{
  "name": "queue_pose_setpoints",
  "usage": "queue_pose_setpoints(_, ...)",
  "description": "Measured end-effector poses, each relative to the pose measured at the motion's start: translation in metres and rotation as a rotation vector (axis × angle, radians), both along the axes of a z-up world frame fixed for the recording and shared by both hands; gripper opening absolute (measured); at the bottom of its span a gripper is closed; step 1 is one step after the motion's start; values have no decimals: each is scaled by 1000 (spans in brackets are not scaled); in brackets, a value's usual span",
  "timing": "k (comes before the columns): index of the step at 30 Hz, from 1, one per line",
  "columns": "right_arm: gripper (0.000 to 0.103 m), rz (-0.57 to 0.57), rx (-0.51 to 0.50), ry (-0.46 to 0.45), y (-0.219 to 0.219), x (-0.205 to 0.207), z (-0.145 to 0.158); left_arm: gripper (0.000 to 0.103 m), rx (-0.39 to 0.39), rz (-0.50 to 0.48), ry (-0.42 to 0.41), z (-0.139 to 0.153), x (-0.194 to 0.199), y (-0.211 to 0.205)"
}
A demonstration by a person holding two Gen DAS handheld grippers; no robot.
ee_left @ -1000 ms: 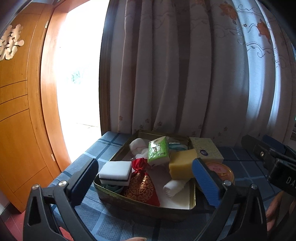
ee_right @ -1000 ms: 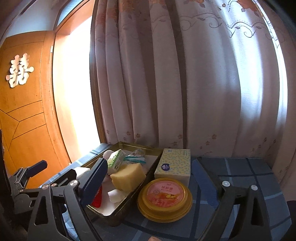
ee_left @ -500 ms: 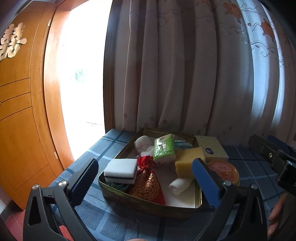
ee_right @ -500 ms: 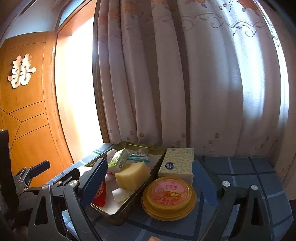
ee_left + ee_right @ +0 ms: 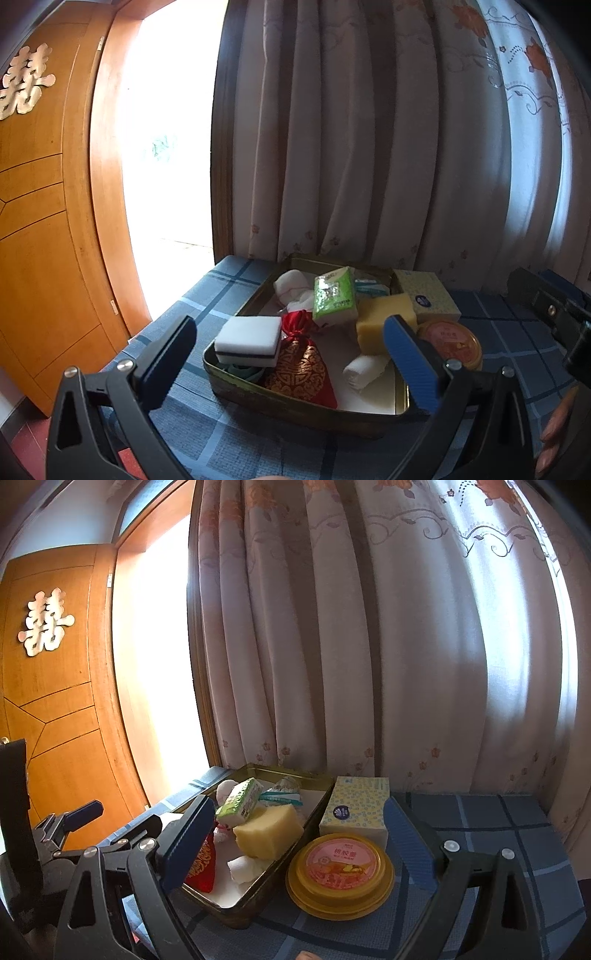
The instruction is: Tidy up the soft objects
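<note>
left gripper (image 5: 290, 363) fingers wide apart, nothing btwn them, hovering just short of the near rim of the metal tray (image 5: 295, 404). right gripper (image 5: 299, 843) fingers also wide, empty, held over the worktop (image 5: 480, 812) w/ a yellow lidded tub (image 5: 340, 871) framed btwn them.

in the tray, left wrist view: white sponge w/ dark base (image 5: 248, 340) at 9 o'clock; red-gold pouch (image 5: 300, 363) just beside it toward 6; rolled white cloth (image 5: 364, 367) at 4; yellow sponge block (image 5: 384, 323) at 2, green tissue pack (image 5: 334, 295) leaning on its left side; white soft toy (image 5: 293, 288) at 11. something teal under the white sponge, can't tell what.

outside the tray at 3 o'clock: the tub, touching the tray wall, and a dotted tissue box (image 5: 356, 806) just behind it. blue checked cloth covers the worktop. curtain (image 5: 369, 646) hangs behind; wooden door (image 5: 48, 701) well off at 9.
</note>
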State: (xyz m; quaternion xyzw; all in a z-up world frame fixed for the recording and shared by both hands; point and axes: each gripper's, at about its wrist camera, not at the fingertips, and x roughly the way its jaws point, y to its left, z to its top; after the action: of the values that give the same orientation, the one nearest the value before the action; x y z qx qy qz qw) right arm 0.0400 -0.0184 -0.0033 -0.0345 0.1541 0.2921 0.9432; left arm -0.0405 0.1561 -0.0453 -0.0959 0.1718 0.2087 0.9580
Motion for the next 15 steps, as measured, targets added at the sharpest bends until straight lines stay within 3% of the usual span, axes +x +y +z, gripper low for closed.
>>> queue_pose_setpoints(15,94,7,-10,19,4,-1,-7,103,16,23,3,-5,0,4)
